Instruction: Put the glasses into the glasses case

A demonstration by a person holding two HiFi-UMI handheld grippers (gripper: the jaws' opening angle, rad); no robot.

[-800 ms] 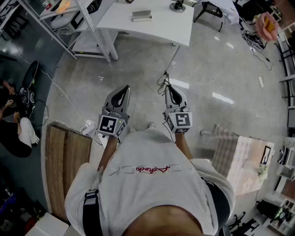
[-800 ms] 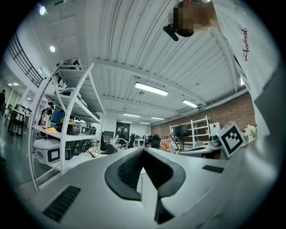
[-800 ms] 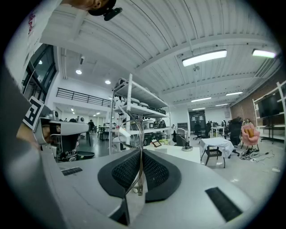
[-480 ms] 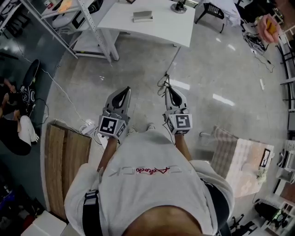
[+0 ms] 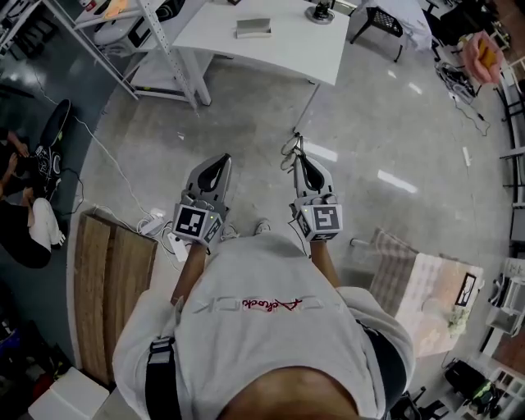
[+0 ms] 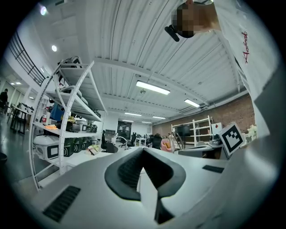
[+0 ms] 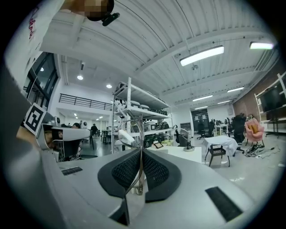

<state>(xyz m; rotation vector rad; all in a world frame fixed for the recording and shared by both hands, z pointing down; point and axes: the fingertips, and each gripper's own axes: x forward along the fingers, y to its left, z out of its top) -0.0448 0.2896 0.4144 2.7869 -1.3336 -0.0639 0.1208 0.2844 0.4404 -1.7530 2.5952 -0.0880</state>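
Observation:
My right gripper (image 5: 299, 157) points level, above the floor in front of the person's body, and is shut on thin wire-framed glasses (image 5: 289, 151). In the right gripper view, the glasses (image 7: 131, 129) stand up from between the closed pads (image 7: 154, 172), one lens ring above the tips. My left gripper (image 5: 216, 166) is beside it at the same height, shut, with nothing between its pads (image 6: 127, 167). A flat grey box, possibly the glasses case (image 5: 253, 28), lies on the white table (image 5: 287, 53) ahead.
A metal shelf rack (image 5: 156, 37) stands left of the table, and a black chair (image 5: 376, 18) to its right. On the floor are a wooden bench (image 5: 111, 287), a power strip with cables (image 5: 156, 225) and a checked-cloth table (image 5: 414, 283). A person sits at far left (image 5: 25, 221).
The floor and furniture have slid slightly down and left in the head view as the person steps toward the white table. Both grippers keep their pose and grip.

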